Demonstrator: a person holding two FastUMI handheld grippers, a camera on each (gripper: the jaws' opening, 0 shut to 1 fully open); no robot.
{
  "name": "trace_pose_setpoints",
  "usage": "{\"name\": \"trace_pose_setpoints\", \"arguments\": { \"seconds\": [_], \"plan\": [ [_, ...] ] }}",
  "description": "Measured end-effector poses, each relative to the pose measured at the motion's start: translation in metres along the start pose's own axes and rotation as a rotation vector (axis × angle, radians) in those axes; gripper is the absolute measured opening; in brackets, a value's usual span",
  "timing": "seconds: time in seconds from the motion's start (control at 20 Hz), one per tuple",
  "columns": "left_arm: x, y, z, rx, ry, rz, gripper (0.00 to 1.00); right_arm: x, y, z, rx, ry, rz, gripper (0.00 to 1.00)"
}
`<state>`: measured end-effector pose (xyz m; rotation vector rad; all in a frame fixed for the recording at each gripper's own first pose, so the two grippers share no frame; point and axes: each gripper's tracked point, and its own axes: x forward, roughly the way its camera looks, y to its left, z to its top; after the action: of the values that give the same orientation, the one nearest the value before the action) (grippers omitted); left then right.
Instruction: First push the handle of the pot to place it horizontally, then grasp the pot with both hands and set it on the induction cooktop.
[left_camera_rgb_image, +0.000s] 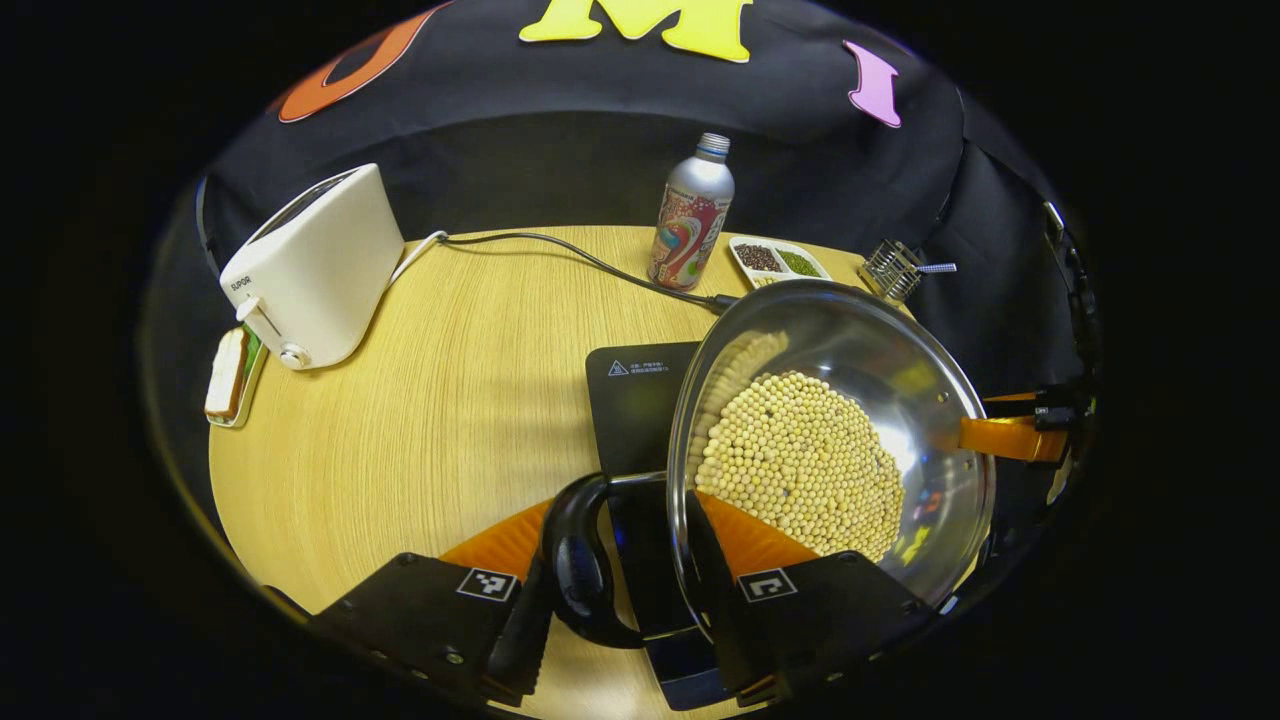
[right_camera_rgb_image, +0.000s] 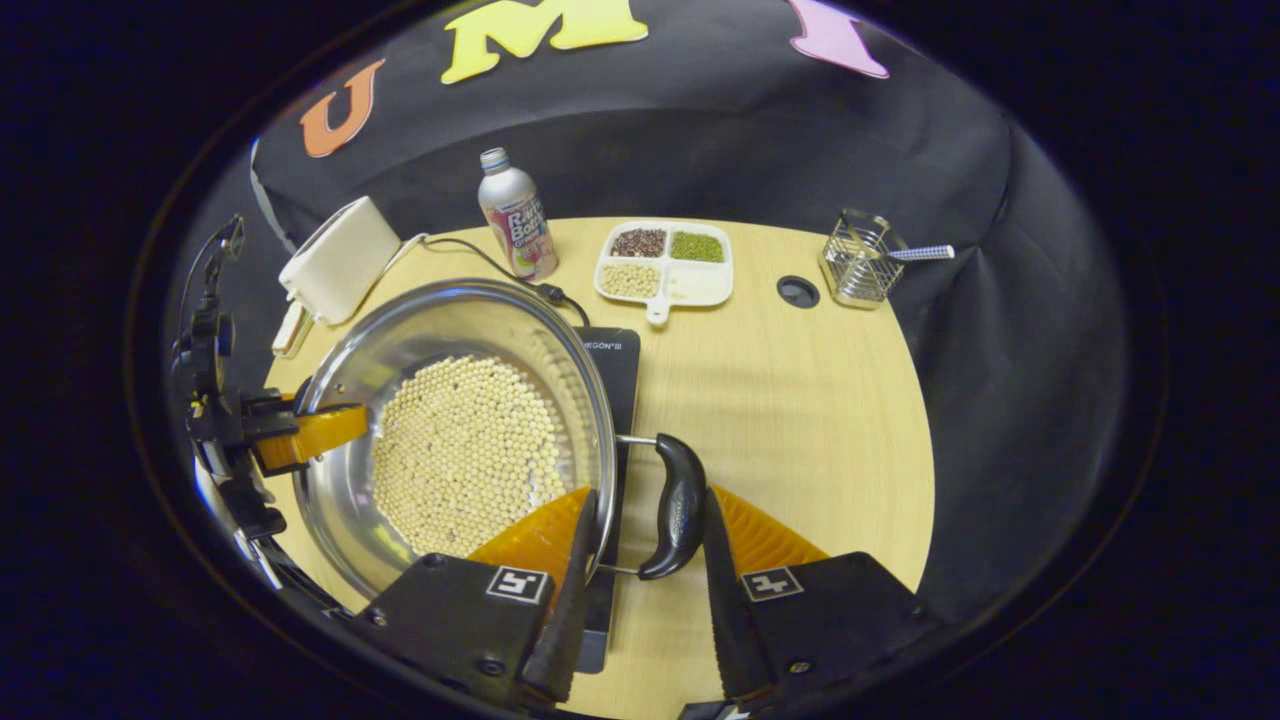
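Steel pot (right_camera_rgb_image: 450, 400) of beans, two black handles, left tool (left_camera_rgb_image: 620, 600) and right tool (right_camera_rgb_image: 640, 590) each clamping one.

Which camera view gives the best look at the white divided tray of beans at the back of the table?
The right gripper view: the white divided tray shows whole, with its compartments and short handle clear. In the left gripper view the tray is partly hidden behind the rim of the shiny steel pot.

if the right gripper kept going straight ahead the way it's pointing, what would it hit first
Most likely the pot's black side handle: it already sits between the right gripper's fingers, with the pot rim by the inner finger. Beyond it lies bare wooden table, though depth is hard to judge.
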<state>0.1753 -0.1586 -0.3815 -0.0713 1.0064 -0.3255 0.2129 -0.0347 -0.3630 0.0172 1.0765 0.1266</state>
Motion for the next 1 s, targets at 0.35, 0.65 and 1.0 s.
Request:
{"name": "trace_pose_setpoints", "arguments": {
  "seconds": [0.35, 0.65, 1.0],
  "plan": [
    [0.0, 0.0, 0.0, -0.009, -0.003, -0.005, 0.65, 0.003, -0.001, -0.001, 0.002, -0.011, 0.001, 0.55],
    [-0.005, 0.001, 0.002, 0.002, -0.051, 0.005, 0.76, 0.004, -0.003, 0.004, 0.015, -0.115, -0.015, 0.7],
    [-0.041, 0.021, 0.02, 0.087, -0.247, 0.116, 0.89, -0.02, -0.011, 0.017, 0.009, -0.326, -0.07, 0.86]
  ]
}}
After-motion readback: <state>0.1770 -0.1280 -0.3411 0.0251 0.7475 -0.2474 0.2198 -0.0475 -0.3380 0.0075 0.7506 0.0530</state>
